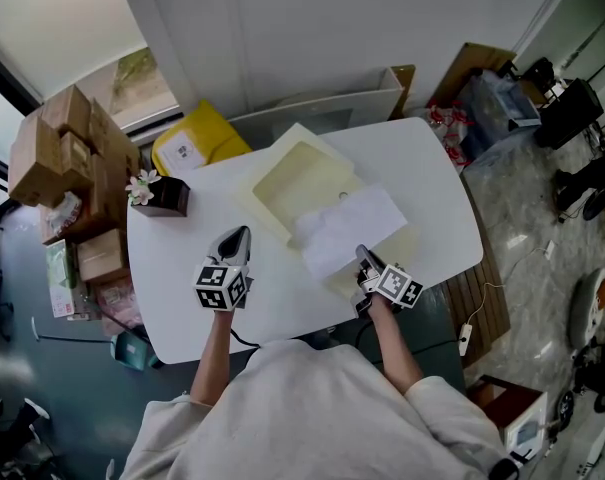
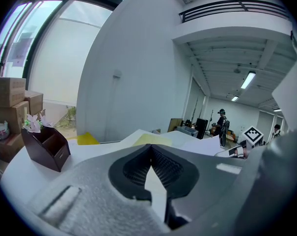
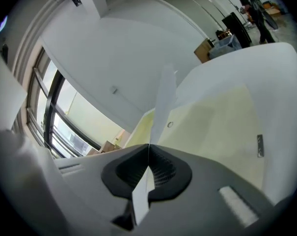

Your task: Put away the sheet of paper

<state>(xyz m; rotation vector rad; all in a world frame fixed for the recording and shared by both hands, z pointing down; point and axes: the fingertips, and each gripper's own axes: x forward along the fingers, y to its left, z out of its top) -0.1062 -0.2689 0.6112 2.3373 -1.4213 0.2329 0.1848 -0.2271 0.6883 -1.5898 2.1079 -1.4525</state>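
- My sheet of paper (image 1: 344, 226) hides the middle of the cream folder (image 1: 300, 180).
- Label print on the yellow parcel (image 1: 197, 143) is too small to read.
- My torso (image 1: 312, 413) runs off the head view's bottom edge.

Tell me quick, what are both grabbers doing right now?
Left gripper: closed, holding nothing.
Right gripper: closed on the sheet of paper.

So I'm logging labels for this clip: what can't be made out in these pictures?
Paper: any print too small in head view, edge-on in right gripper view.
Folder: part hidden under the paper, head view.
Yellow parcel label: too small to read, head view.
Table near edge: hidden by the person, head view.
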